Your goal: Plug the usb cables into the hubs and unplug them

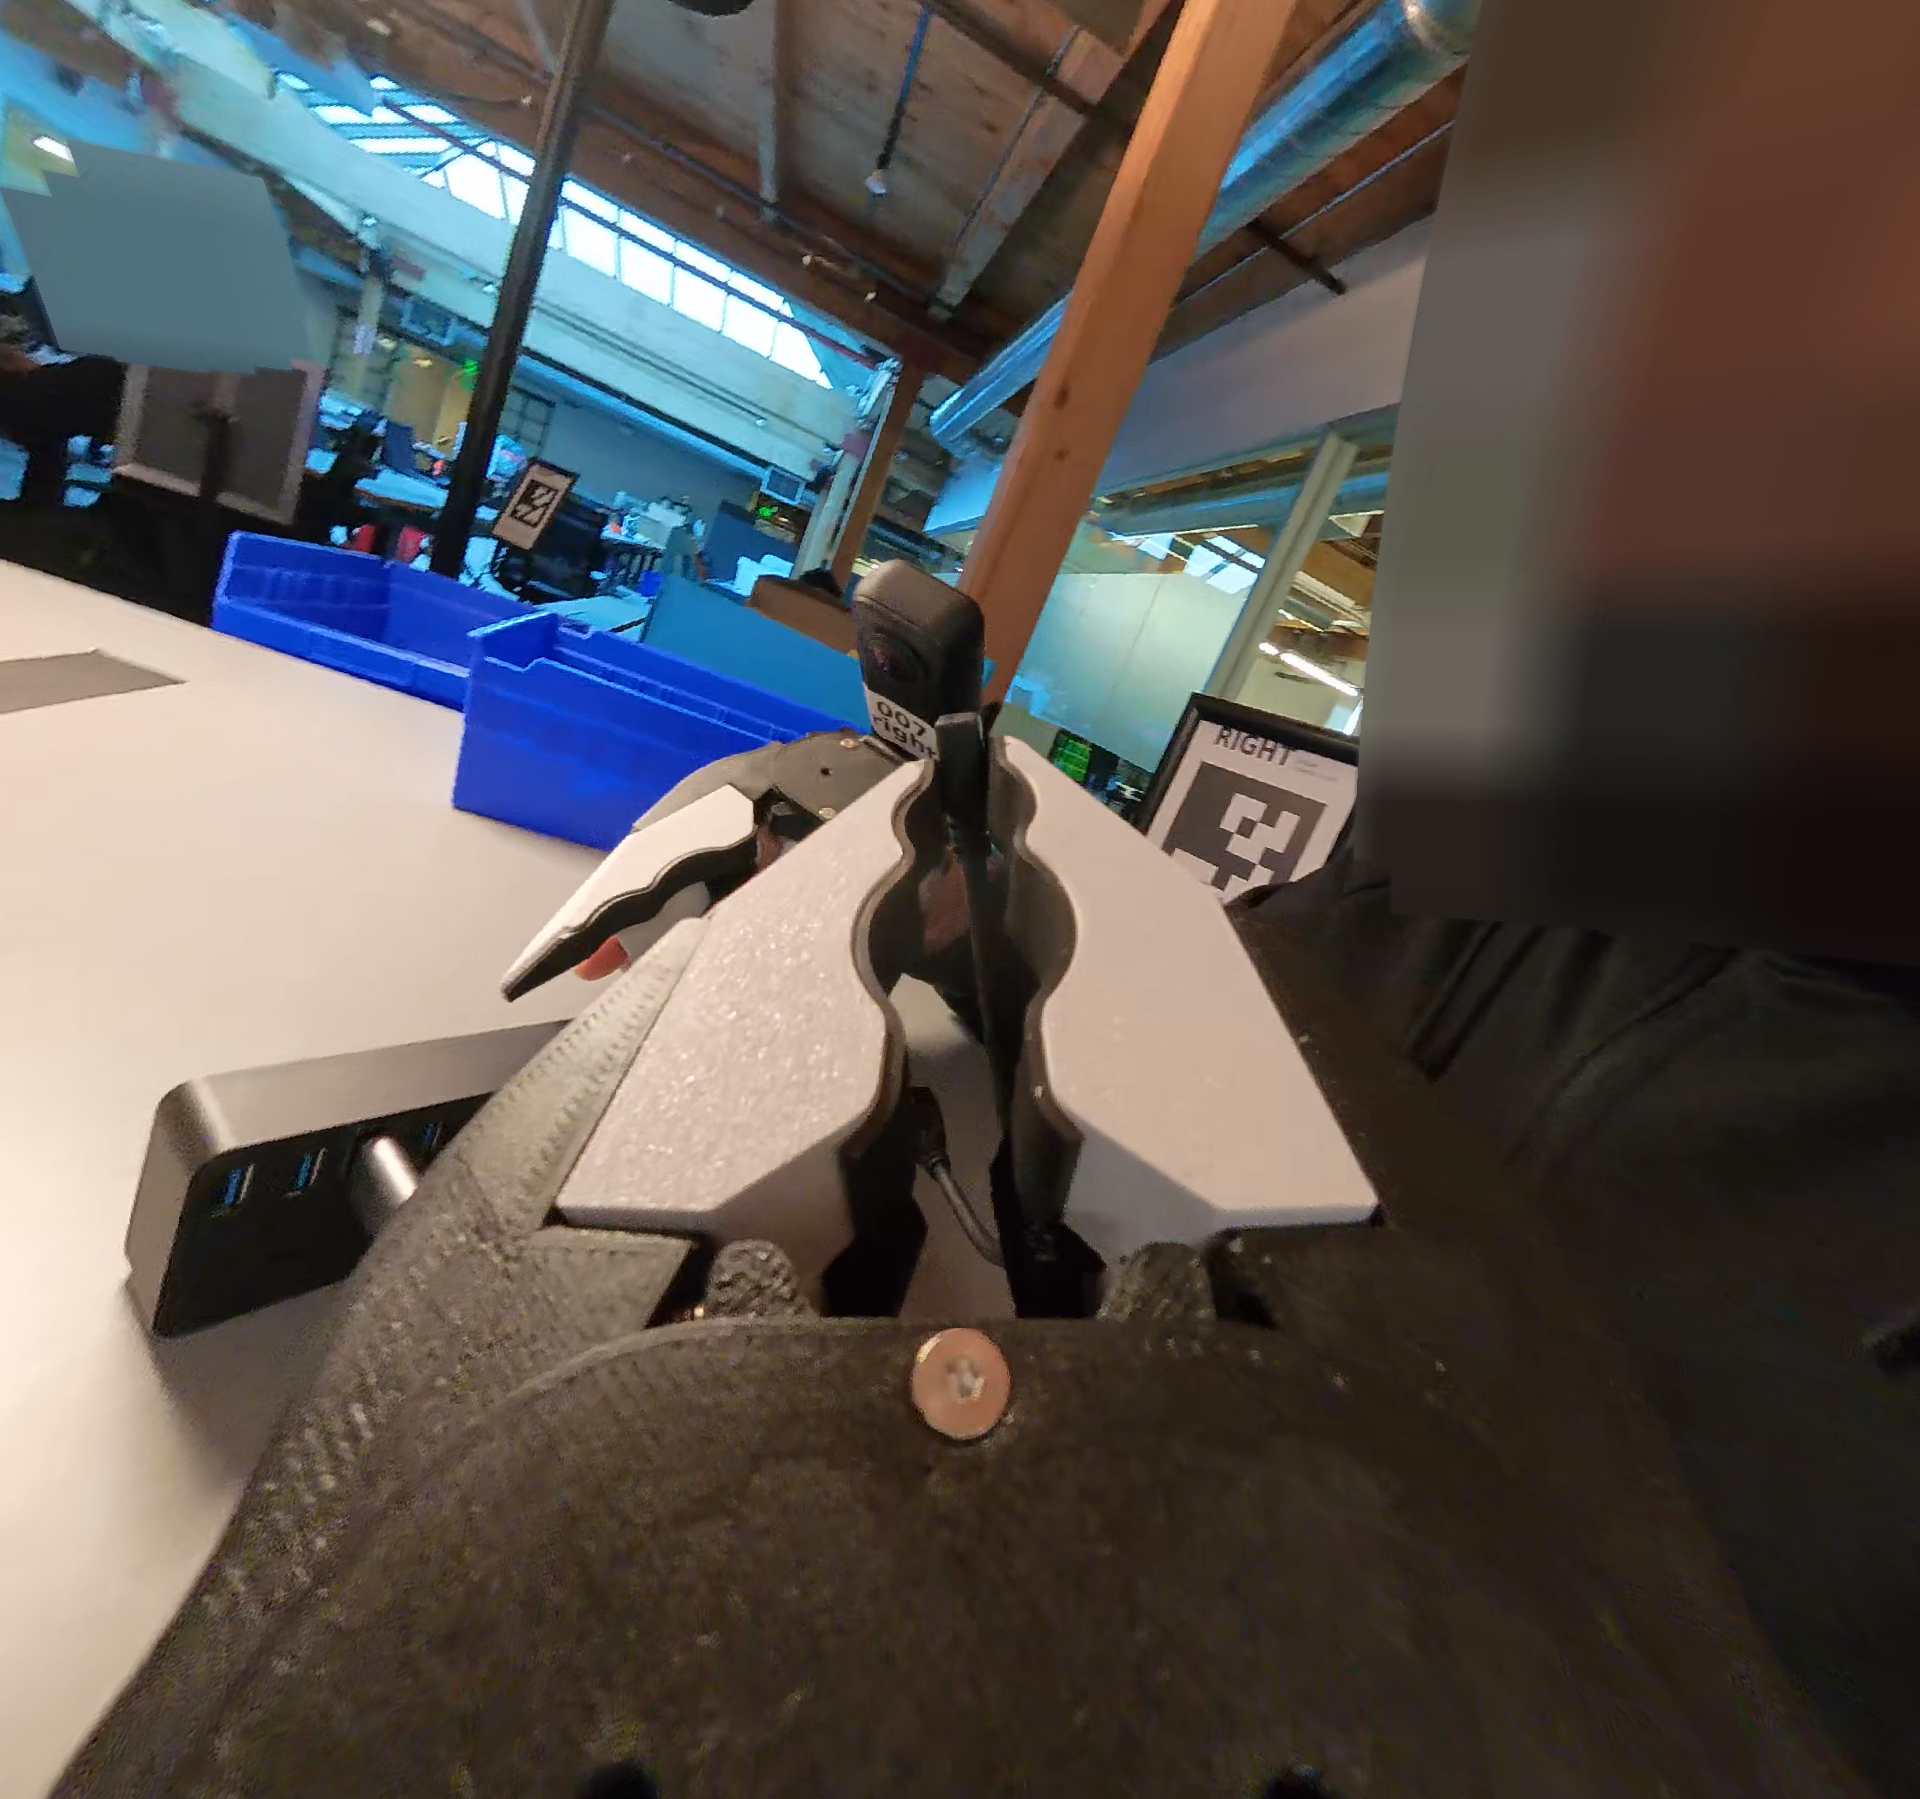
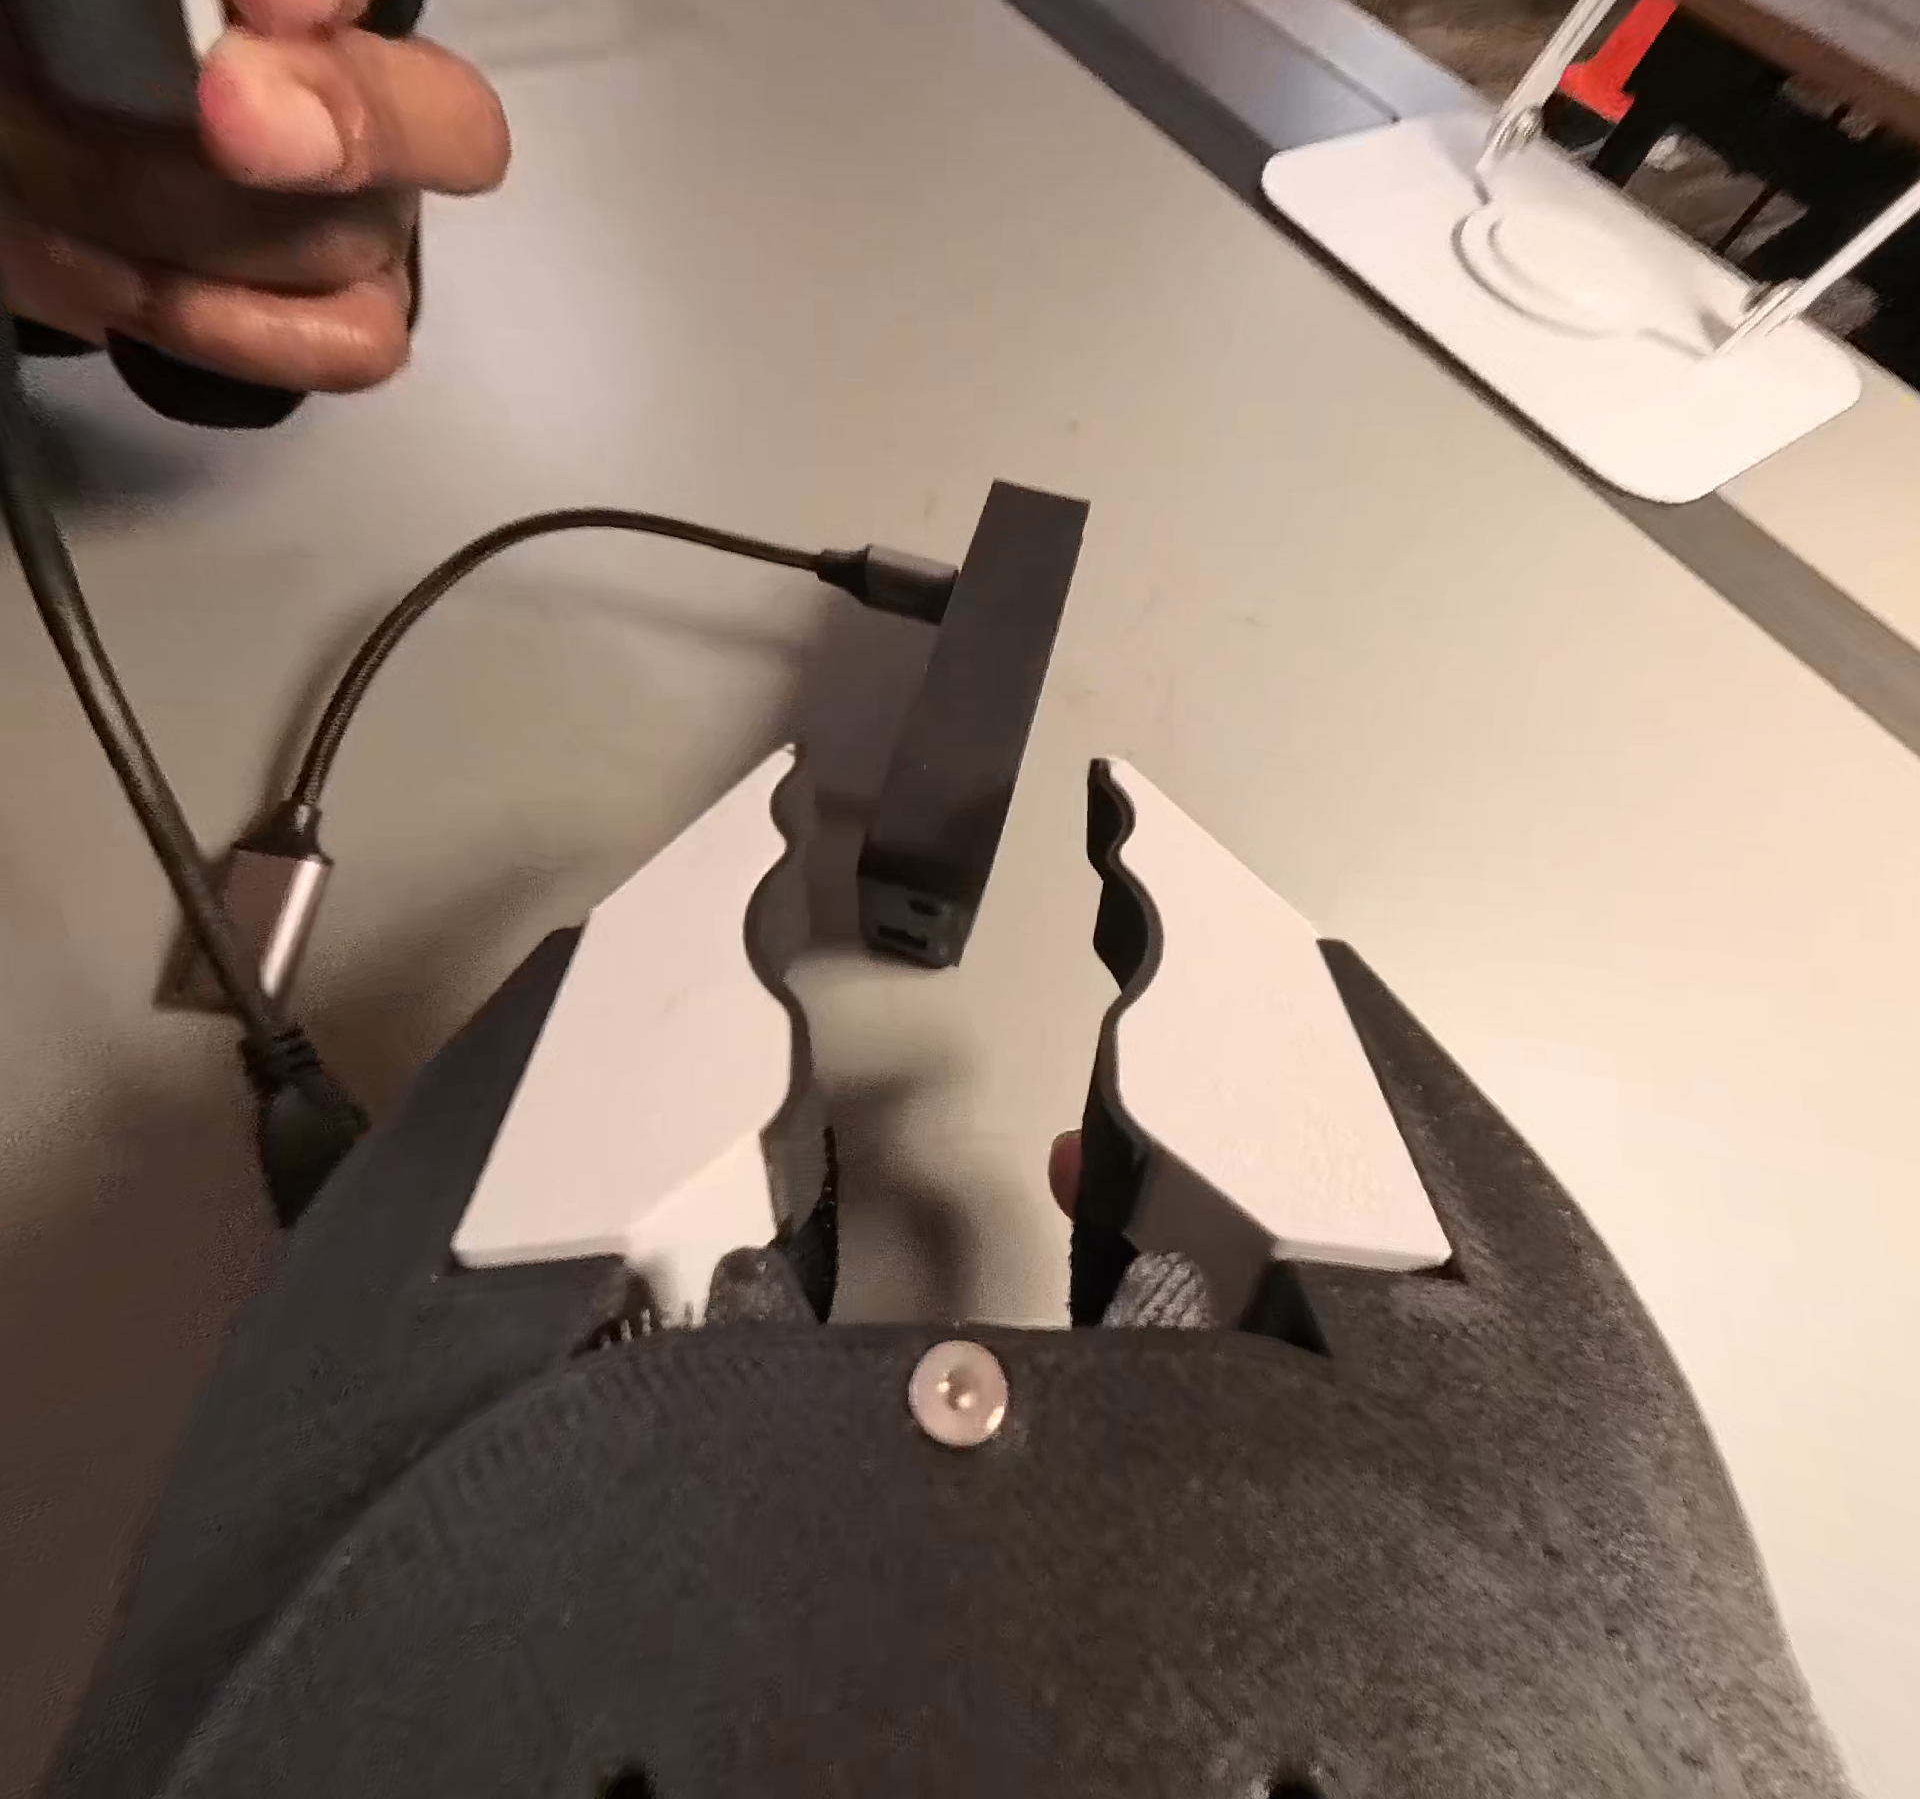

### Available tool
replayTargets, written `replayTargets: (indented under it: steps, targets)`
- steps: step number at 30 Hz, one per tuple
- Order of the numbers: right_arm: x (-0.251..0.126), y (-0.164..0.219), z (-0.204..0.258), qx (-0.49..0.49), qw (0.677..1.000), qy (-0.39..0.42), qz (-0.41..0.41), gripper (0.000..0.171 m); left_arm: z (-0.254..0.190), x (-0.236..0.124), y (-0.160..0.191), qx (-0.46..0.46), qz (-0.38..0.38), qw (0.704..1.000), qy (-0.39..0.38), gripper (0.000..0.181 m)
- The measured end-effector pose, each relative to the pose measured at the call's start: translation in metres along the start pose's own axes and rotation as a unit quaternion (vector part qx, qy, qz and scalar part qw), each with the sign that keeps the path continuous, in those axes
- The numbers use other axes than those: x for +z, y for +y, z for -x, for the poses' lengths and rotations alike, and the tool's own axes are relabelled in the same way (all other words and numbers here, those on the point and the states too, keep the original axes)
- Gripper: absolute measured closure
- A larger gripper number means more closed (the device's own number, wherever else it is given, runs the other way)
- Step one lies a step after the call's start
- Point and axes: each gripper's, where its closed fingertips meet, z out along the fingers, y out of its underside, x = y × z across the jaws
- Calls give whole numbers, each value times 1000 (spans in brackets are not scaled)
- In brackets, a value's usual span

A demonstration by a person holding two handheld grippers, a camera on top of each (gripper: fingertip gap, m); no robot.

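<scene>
A dark USB hub point(image 2: 987, 669) is on the table, its near end with ports between the tips of my open right gripper point(image 2: 943, 762), apart from both fingers. A braided cable point(image 2: 468, 586) is plugged into the hub's left side. Its silver USB plug point(image 2: 281, 908) lies loose on the table. In the left wrist view my left gripper point(image 1: 961, 773) is shut on a thick black cable point(image 1: 977, 928) that runs along between its fingers. The hub point(image 1: 260, 1199) shows at its lower left. One finger point(image 1: 623, 902) of the right gripper shows beyond. The thick cable point(image 2: 114, 710) runs down the left.
A hand point(image 2: 239, 170) holds the left gripper's handle at the top left. A white stand base point(image 2: 1558, 315) sits at the table's far right. Two blue bins point(image 1: 582, 710) stand on the grey table point(image 1: 208, 866). A framed marker board point(image 1: 1257, 814) and a person's dark clothing point(image 1: 1610, 1178) are at the right. Across from one pair of fingers to the other is roughly 15 cm.
</scene>
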Motion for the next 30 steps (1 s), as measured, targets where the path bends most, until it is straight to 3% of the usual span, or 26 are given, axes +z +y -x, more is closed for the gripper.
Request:
replayTargets:
  steps: [11, 17, 22, 30]
  targets:
    - [11, 25, -3, -9, 998, 12, 62, 119, 33, -4, 15, -85, 14, 993, -86, 171]
    - [18, 36, -1, -10, 996, 11, 85, 125, 39, -6, 20, -114, 13, 989, -94, 171]
    - [21, 36, -2, -12, 996, 20, 80, 141, 40, -6, 21, -121, 11, 988, -97, 170]
    - [21, 28, -5, 2, 998, 36, 59, 144, 38, -6, 16, -145, -18, 987, -70, 171]
